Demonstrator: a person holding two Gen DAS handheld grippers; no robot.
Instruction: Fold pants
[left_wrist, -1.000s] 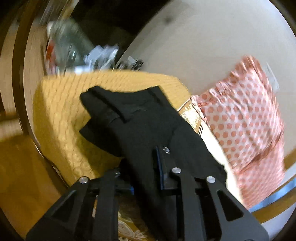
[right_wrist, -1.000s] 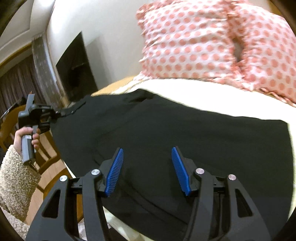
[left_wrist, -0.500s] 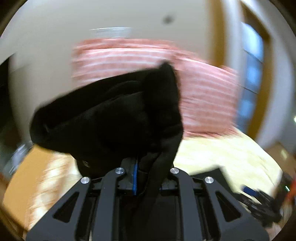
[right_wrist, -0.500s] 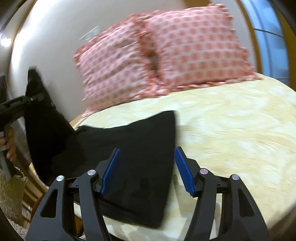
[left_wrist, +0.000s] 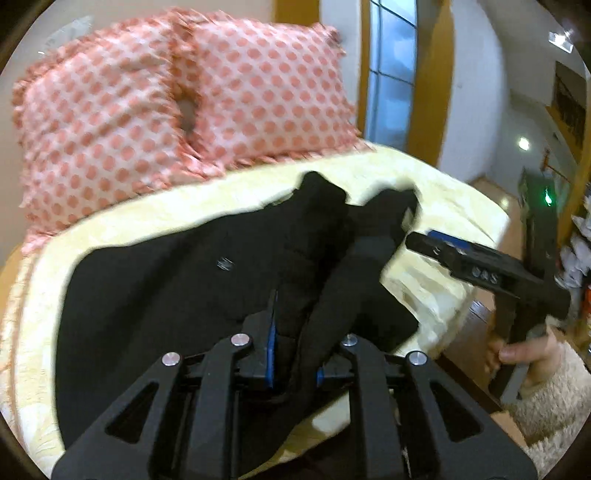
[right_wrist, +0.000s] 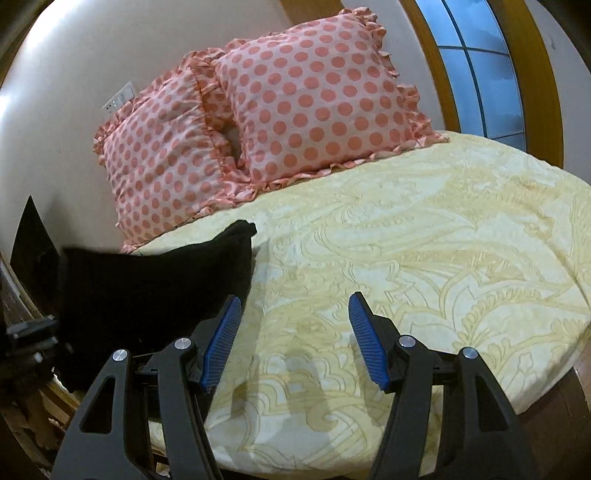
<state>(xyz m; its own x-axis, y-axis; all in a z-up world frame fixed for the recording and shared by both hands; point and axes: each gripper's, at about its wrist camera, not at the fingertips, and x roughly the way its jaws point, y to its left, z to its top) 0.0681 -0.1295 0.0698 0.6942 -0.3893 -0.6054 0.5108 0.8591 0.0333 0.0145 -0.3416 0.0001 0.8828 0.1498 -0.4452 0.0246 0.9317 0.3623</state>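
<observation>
Yellow bed carries soft, limp black pants; left gripper jaws clamp bunched cloth, right gripper jaws apart; grab a hem corner.

Black pants, pink polka-dot pillows, yellow paisley bedspread

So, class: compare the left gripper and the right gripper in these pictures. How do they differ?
The left gripper is shut on the black pants; the right gripper is open and holds nothing. The left sits over the pants, the right over bare yellow bedspread. Both have black frames and blue pads.
</observation>
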